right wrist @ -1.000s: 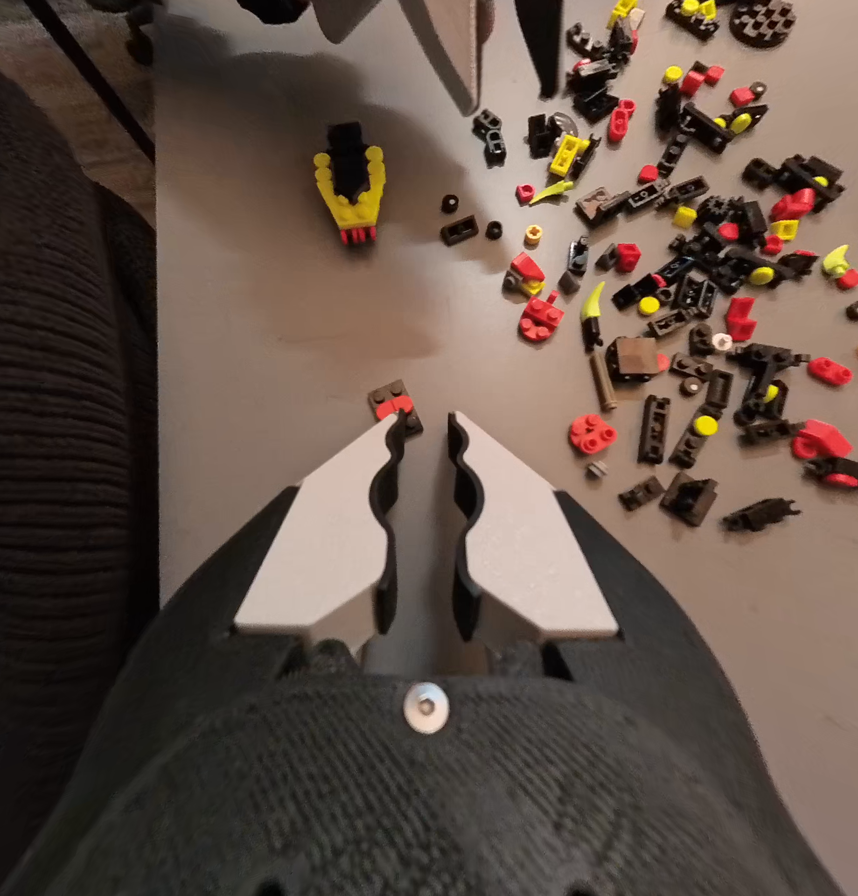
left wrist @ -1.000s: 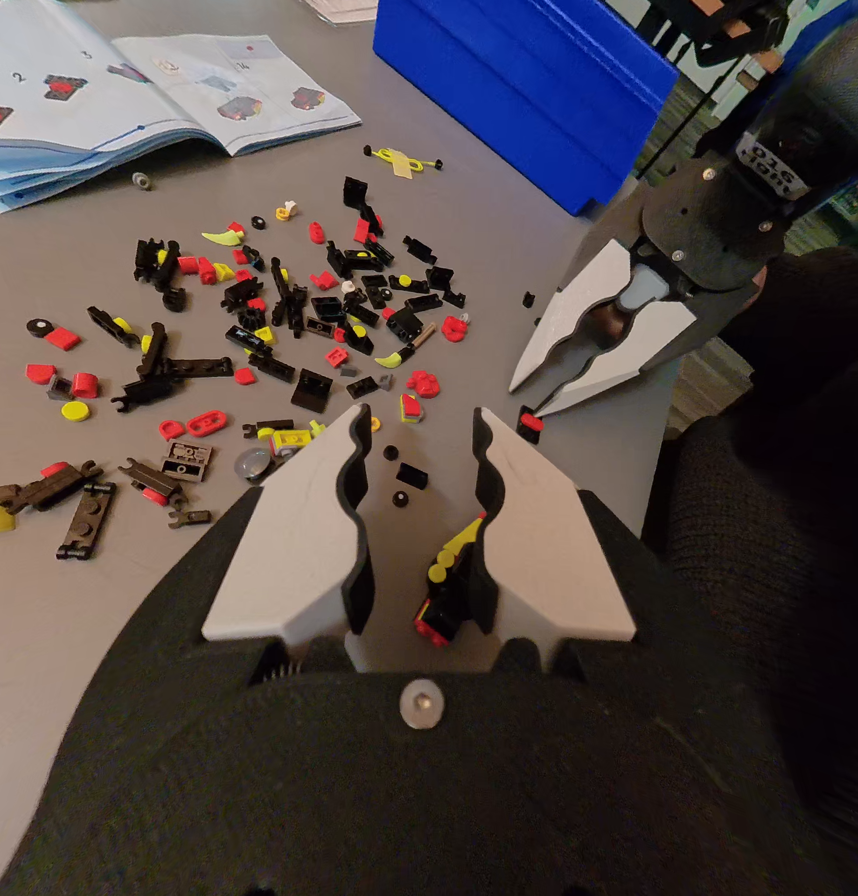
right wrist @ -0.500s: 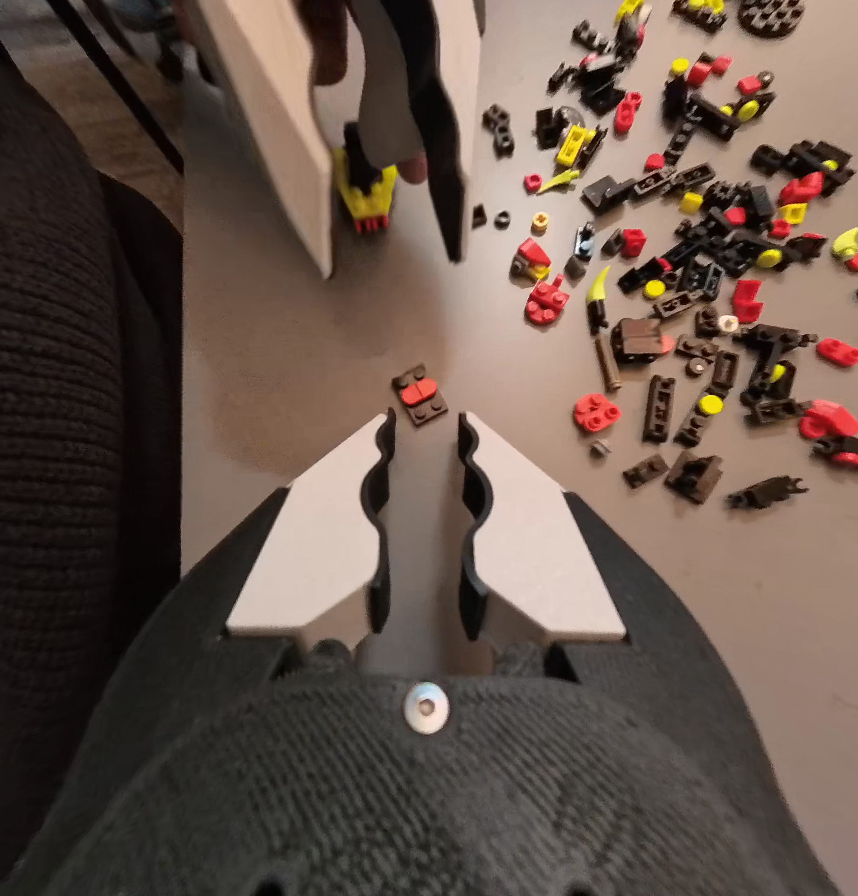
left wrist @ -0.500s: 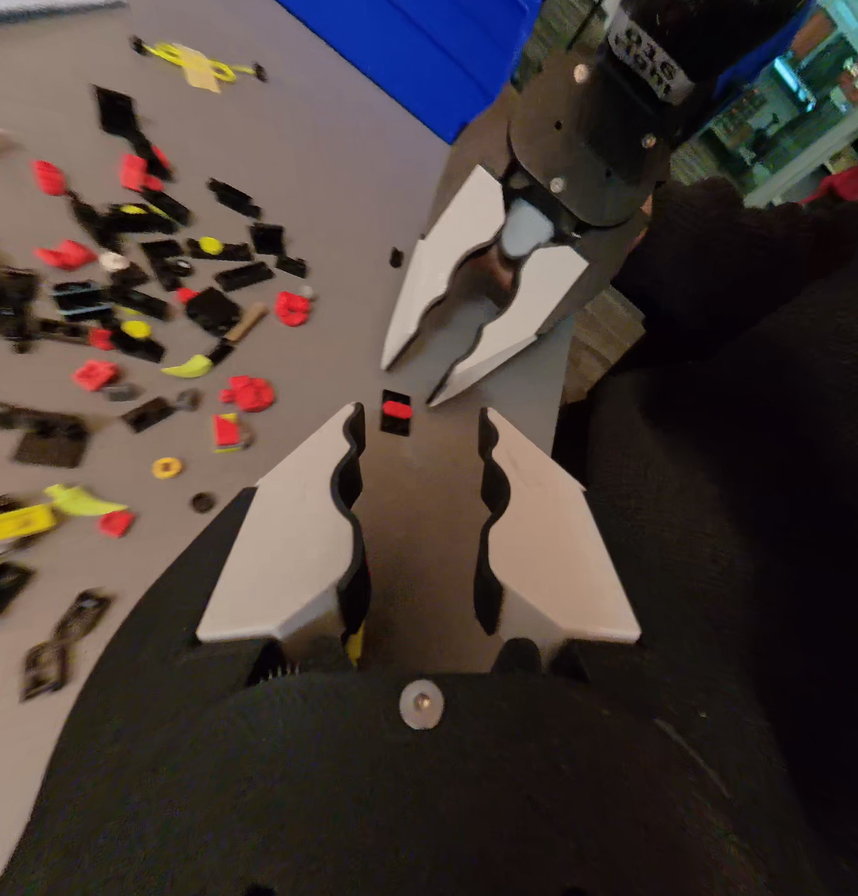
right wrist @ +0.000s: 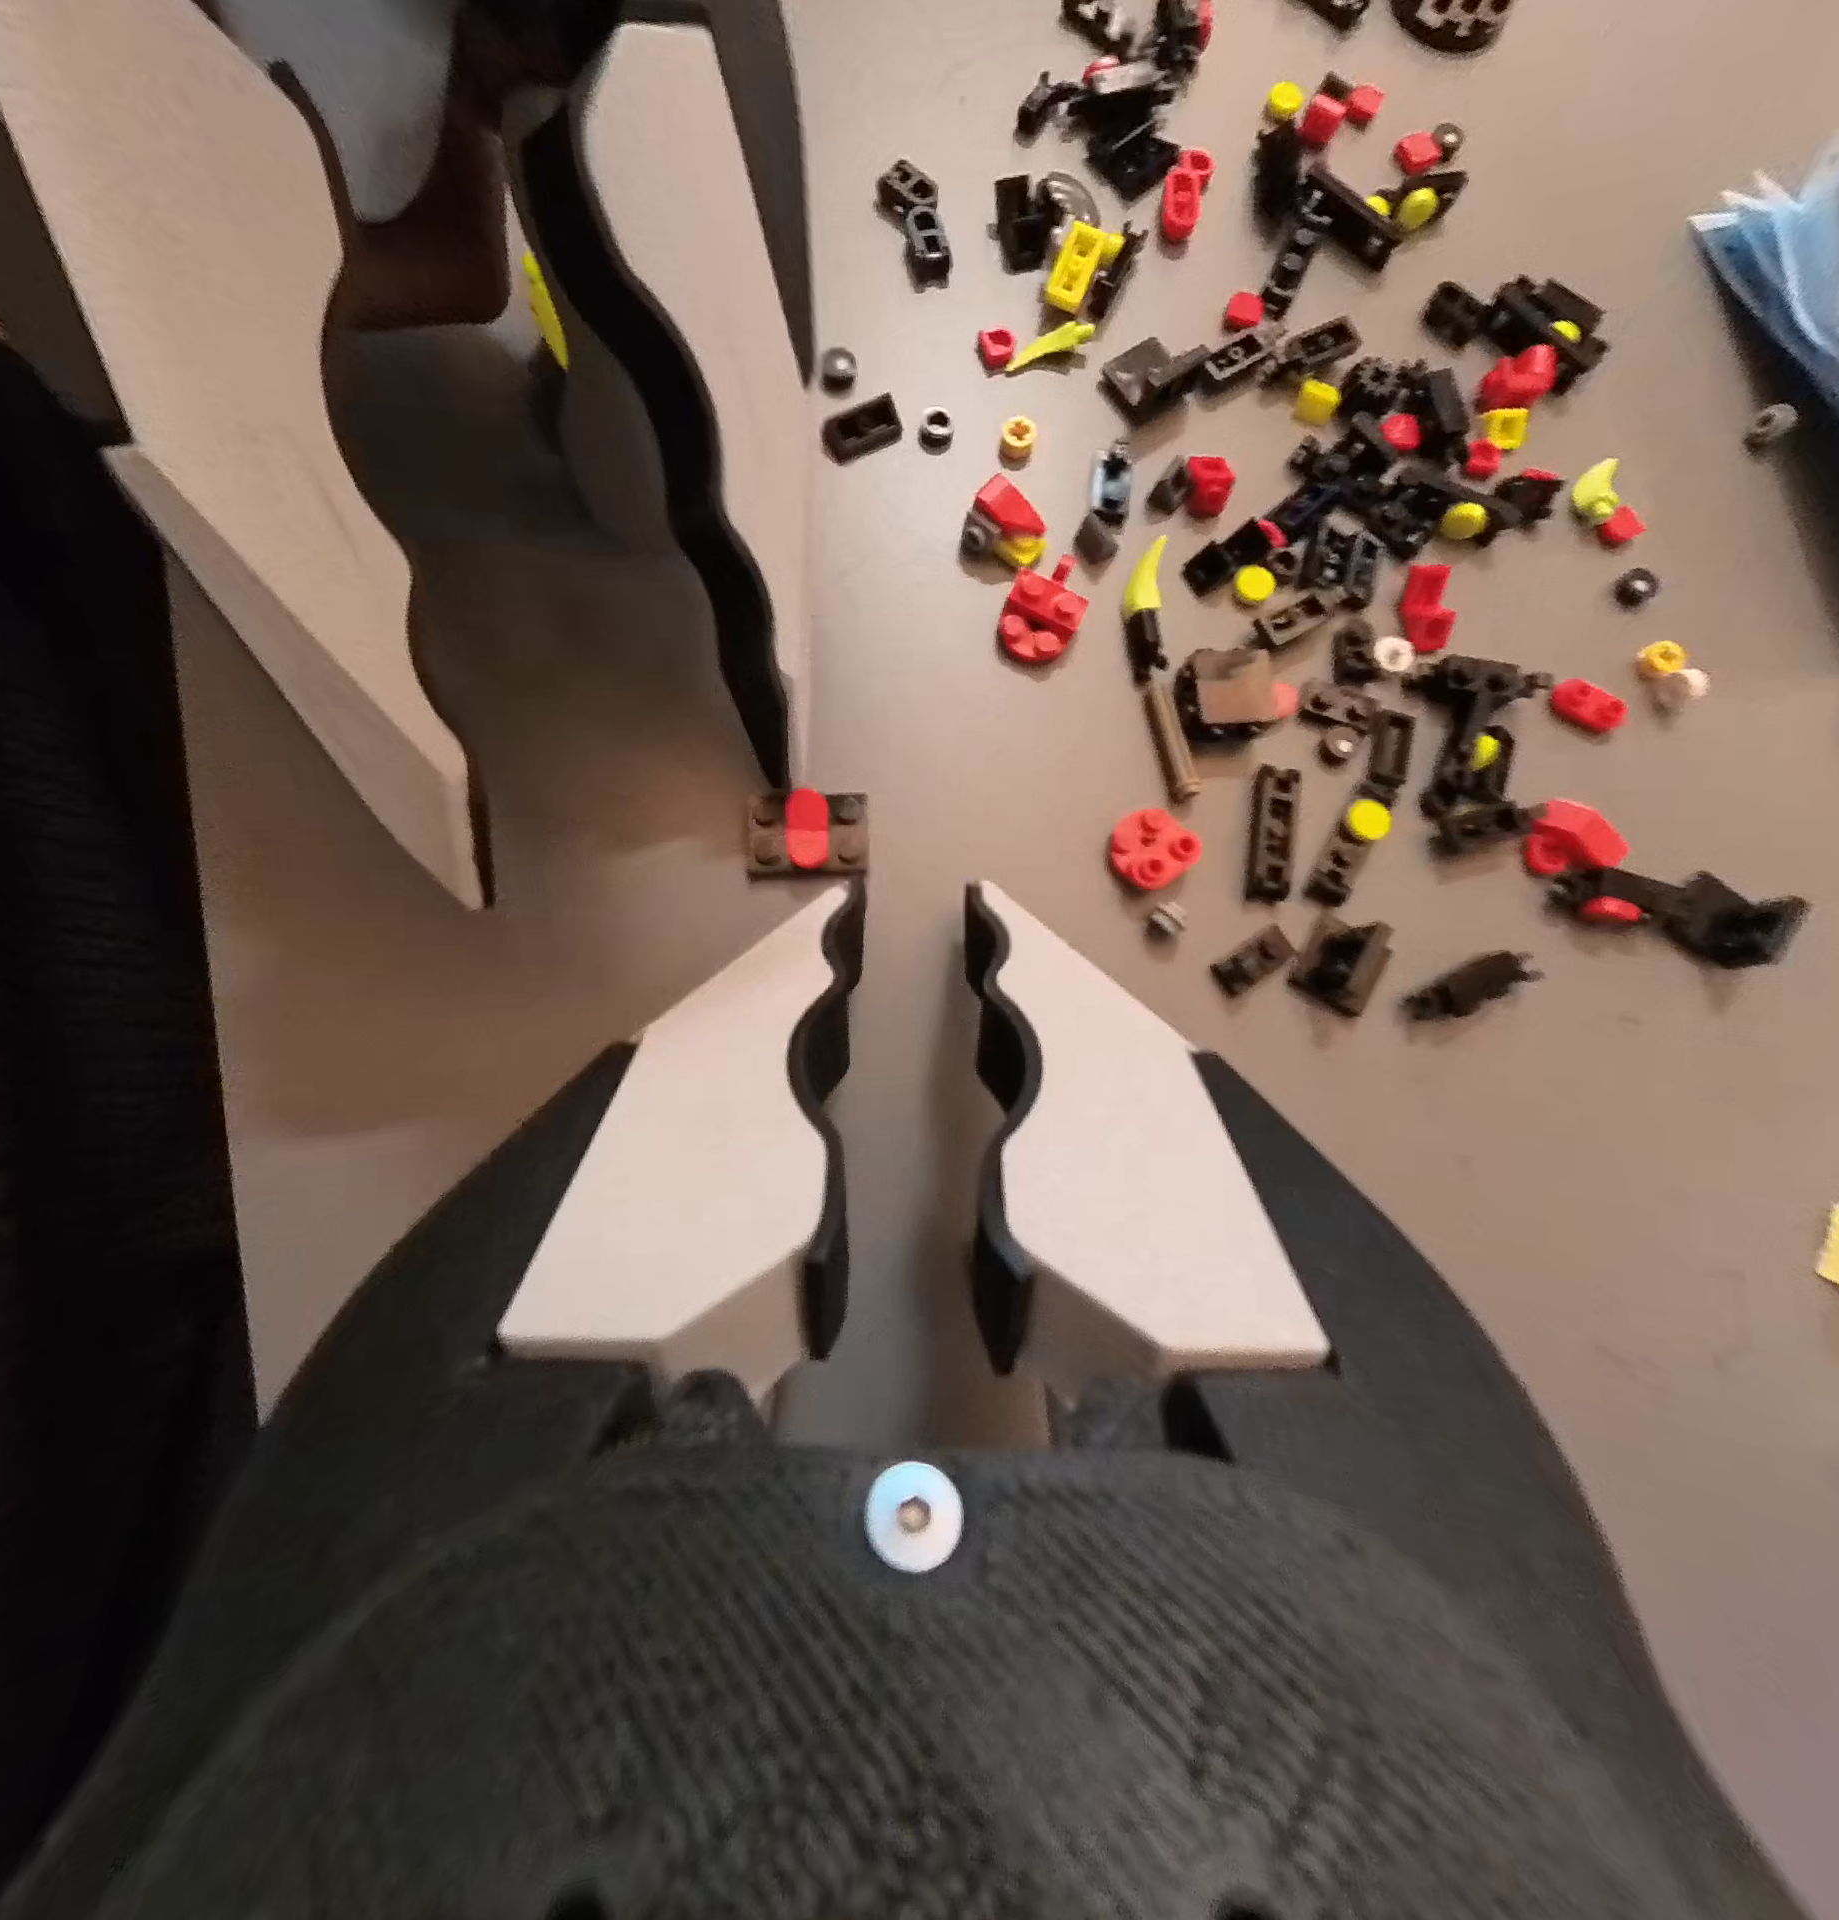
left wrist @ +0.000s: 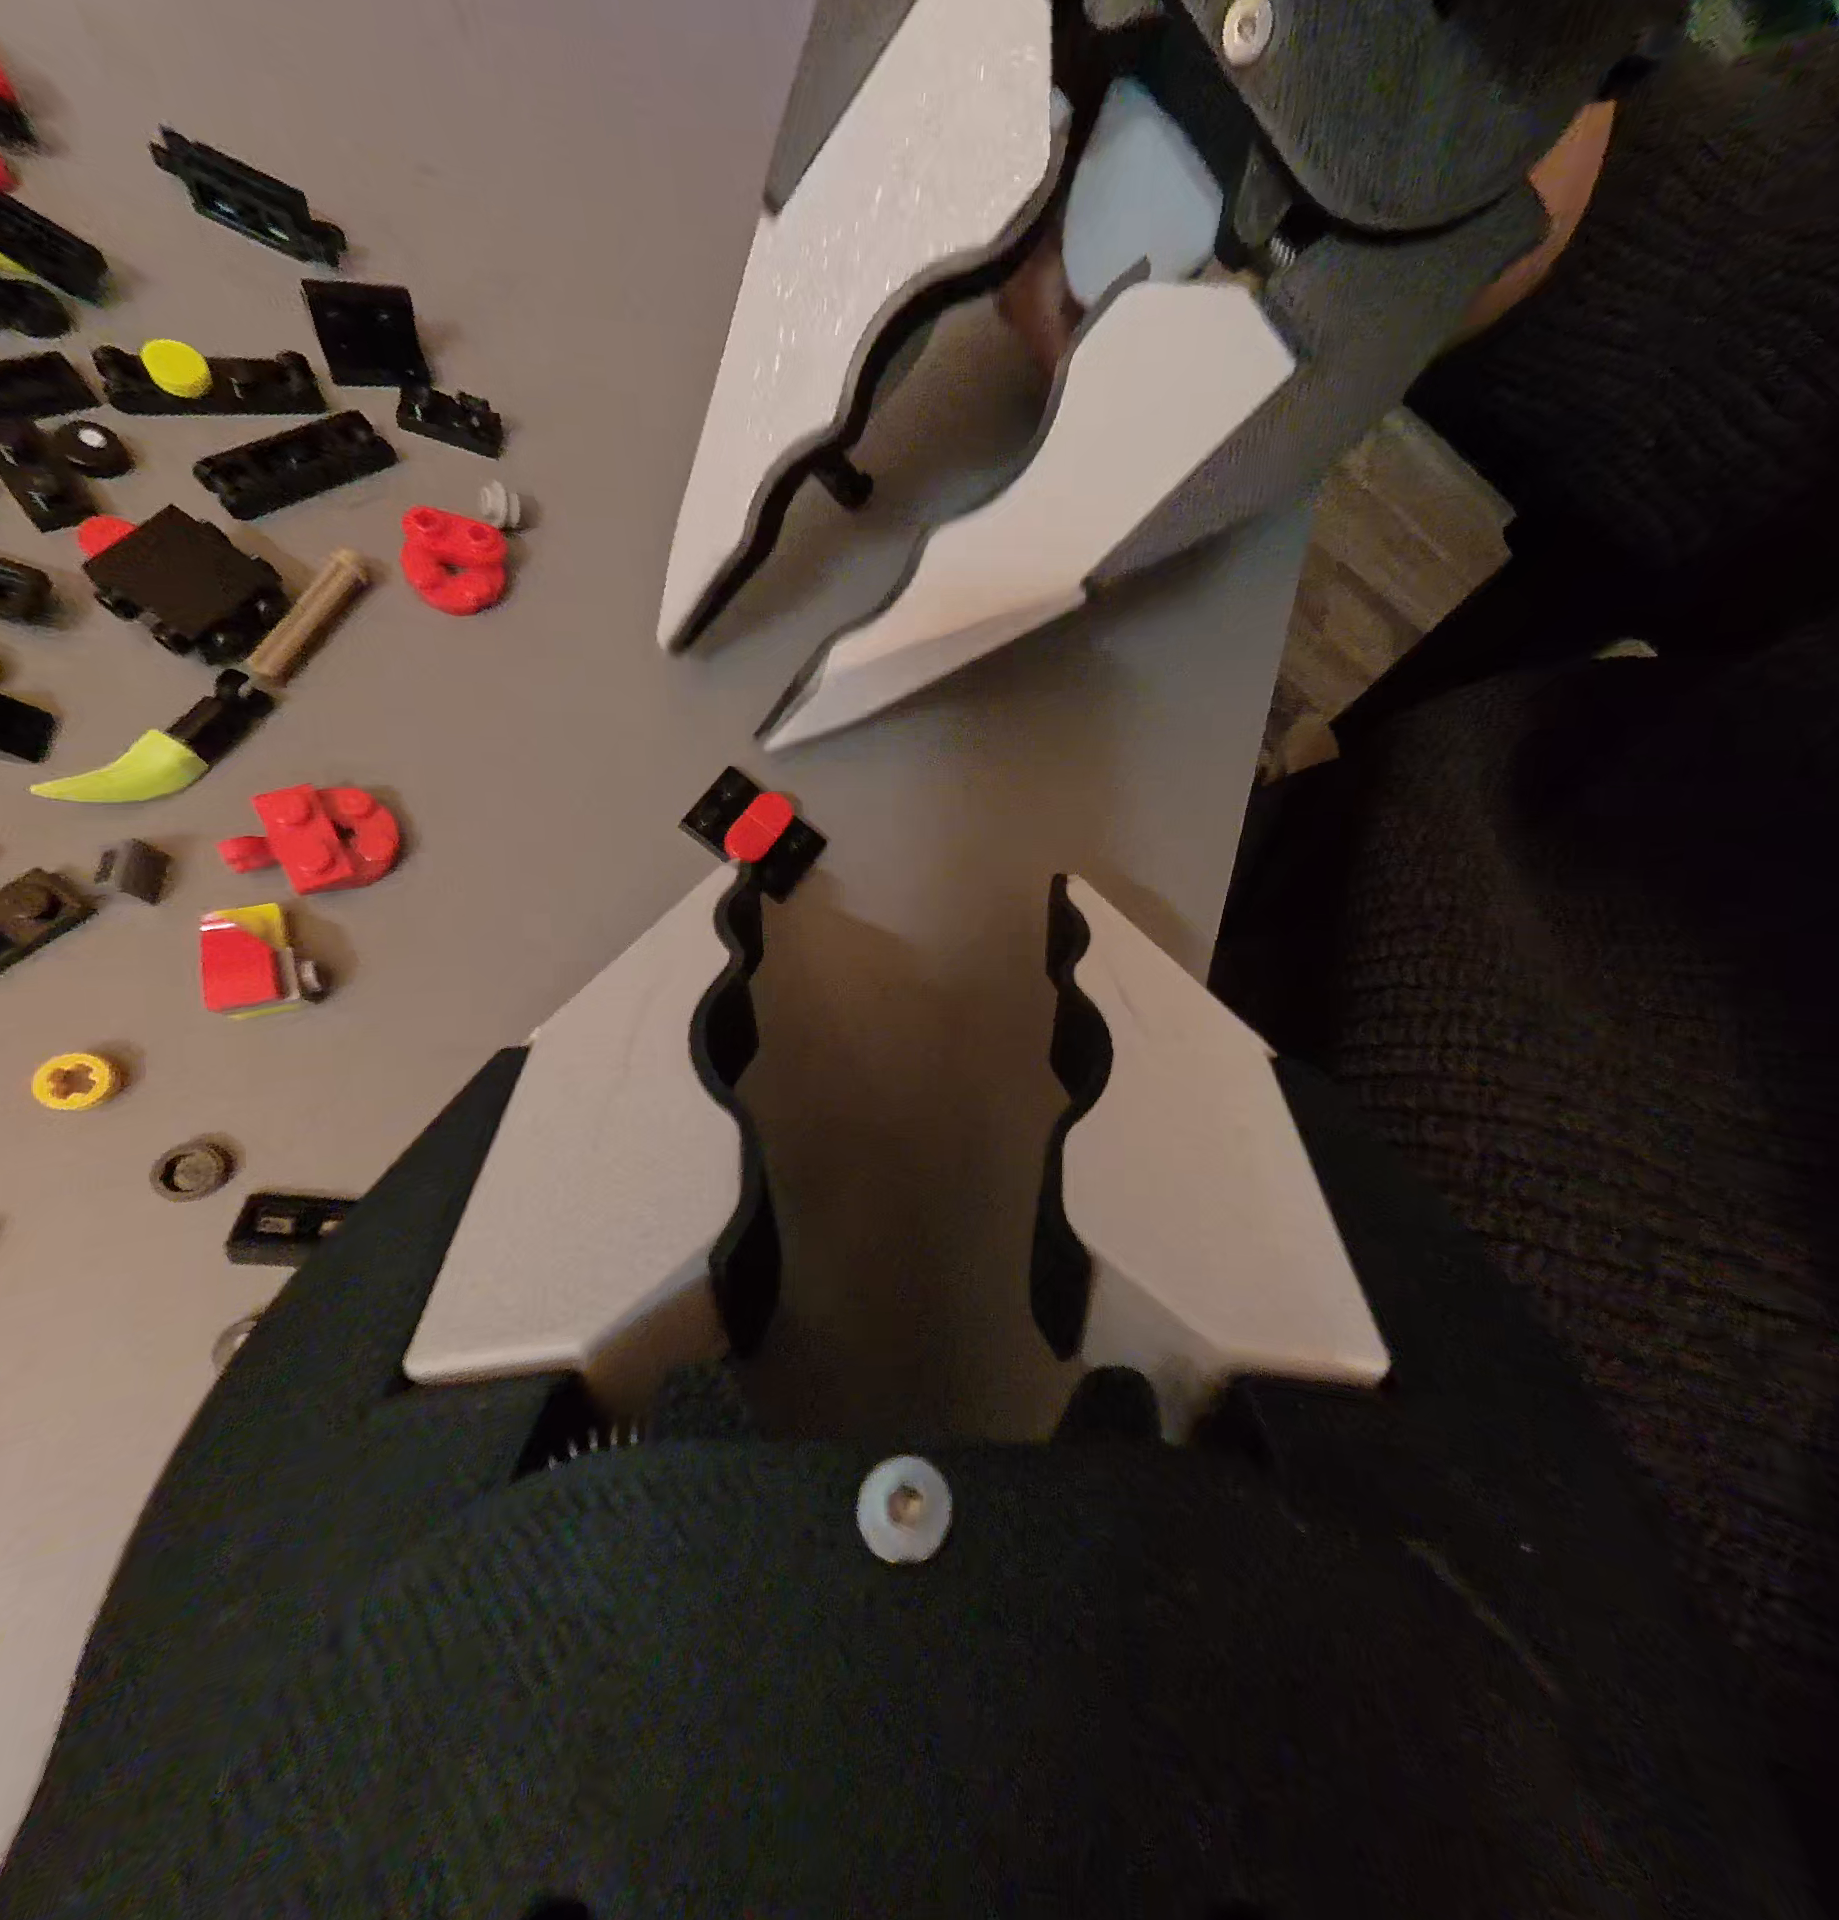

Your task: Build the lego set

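Plate [left wrist: 754,831], black, red-topped | between both open grippers' tips | on table [left wrist: 582,156]

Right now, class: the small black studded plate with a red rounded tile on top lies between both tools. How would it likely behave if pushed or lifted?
The small black studded plate with a red rounded tile lies flat on the grey table, so it would probably slide, not roll. It looks rigid, likely light. Being thin, it may be awkward to pinch.
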The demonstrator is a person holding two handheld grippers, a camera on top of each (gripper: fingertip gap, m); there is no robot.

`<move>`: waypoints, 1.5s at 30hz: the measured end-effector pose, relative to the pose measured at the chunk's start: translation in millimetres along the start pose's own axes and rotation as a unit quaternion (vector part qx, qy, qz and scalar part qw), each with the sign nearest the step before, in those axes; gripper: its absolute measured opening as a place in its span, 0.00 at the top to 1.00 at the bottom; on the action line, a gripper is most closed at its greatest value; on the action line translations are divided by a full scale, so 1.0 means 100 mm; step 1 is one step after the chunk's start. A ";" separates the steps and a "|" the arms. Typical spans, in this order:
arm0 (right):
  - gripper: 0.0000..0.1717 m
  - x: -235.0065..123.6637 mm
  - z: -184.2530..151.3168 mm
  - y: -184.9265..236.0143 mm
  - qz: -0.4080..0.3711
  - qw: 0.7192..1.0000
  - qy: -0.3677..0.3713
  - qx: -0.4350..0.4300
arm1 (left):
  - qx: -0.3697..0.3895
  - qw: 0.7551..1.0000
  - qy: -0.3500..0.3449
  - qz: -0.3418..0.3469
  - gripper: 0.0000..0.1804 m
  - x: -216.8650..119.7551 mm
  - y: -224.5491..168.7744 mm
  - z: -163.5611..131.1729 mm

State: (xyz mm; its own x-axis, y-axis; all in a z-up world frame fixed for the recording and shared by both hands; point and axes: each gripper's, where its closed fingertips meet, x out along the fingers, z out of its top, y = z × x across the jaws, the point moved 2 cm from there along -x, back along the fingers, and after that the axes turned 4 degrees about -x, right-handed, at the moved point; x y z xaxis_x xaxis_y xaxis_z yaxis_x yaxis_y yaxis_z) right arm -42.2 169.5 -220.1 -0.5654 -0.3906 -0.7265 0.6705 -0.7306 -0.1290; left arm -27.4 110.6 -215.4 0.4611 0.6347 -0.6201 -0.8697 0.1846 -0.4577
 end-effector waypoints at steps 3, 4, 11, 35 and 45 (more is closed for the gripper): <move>0.89 -0.29 -0.14 -0.26 -0.056 0.998 -0.004 0.023 | 0.010 1.000 -0.010 0.009 0.72 -0.04 0.02 0.02; 0.90 -0.41 -0.21 -0.35 -0.072 0.997 -0.009 0.041 | 0.006 1.000 -0.014 0.004 0.72 -0.04 0.02 0.02; 0.97 -0.67 -0.52 -0.33 -0.036 0.993 -0.010 0.109 | -0.009 1.000 -0.018 0.006 0.72 -0.04 0.09 0.03; 0.88 -0.37 -0.47 -0.09 -0.020 0.972 0.043 0.229 | -0.022 0.999 -0.013 -0.024 0.72 0.02 0.05 0.03; 0.89 -0.19 -0.27 -0.02 -0.007 0.985 0.033 0.167 | -0.020 0.999 -0.015 -0.025 0.72 0.01 0.05 0.03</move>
State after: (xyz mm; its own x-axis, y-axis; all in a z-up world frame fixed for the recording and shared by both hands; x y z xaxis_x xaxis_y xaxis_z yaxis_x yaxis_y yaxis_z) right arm -19.8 193.6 -224.6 -0.5329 -0.3505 -0.7702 0.4611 -0.8835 0.0830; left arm -31.9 114.5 -215.8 0.4976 0.6472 -0.5775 -0.8381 0.1873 -0.5123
